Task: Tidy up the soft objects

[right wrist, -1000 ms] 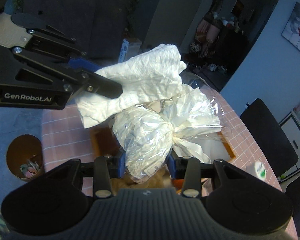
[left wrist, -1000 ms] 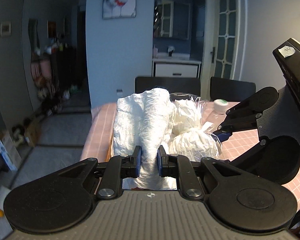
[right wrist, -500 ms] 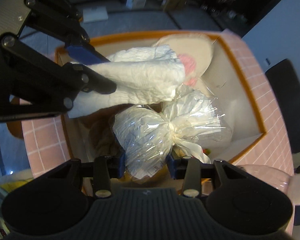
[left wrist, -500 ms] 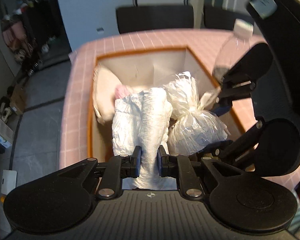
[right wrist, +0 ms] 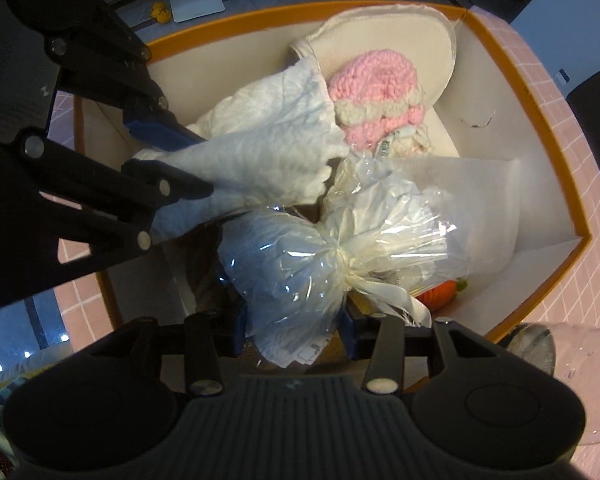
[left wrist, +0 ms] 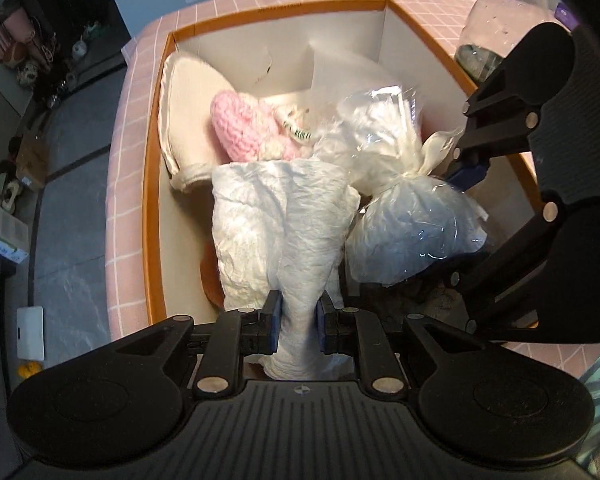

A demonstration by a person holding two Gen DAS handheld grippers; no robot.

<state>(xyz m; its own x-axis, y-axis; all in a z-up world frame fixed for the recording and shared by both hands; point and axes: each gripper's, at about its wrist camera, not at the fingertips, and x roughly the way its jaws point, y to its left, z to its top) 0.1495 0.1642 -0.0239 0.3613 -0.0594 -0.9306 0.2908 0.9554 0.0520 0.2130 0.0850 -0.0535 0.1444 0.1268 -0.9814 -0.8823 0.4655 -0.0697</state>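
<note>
Both tongs have tipped down since a moment ago, from looking across the room to looking into the box [left wrist: 156, 184], and both loads now hang over its inside.

My left tongs [left wrist: 298, 316] are clamped on the twisted neck of the cloth [left wrist: 276, 216]; its long axis runs straight out ahead of the fingers, the loose end fanning toward the pink knit [left wrist: 240, 128] and the cream pad [left wrist: 188, 112] beyond it. My right tongs [right wrist: 292, 328] pinch the fat end of the bag [right wrist: 300, 264], with its tied waist and flared top pointing away from me toward the far wall of the box [right wrist: 496, 60].

From the left tongs, the bag lies just to the right, touching the cloth; from the right tongs, the cloth crosses ahead and to the left, resting over the bag's upper edge. I judge the coming move turns on that overlap: the cloth sits nearer the knit and the open floor to the left of the box, so the left hand should lower first, then the right can settle the bag beside the white sheet [right wrist: 484, 192]. A glass jar [left wrist: 500, 12] stands outside the rim, to the right.
</note>
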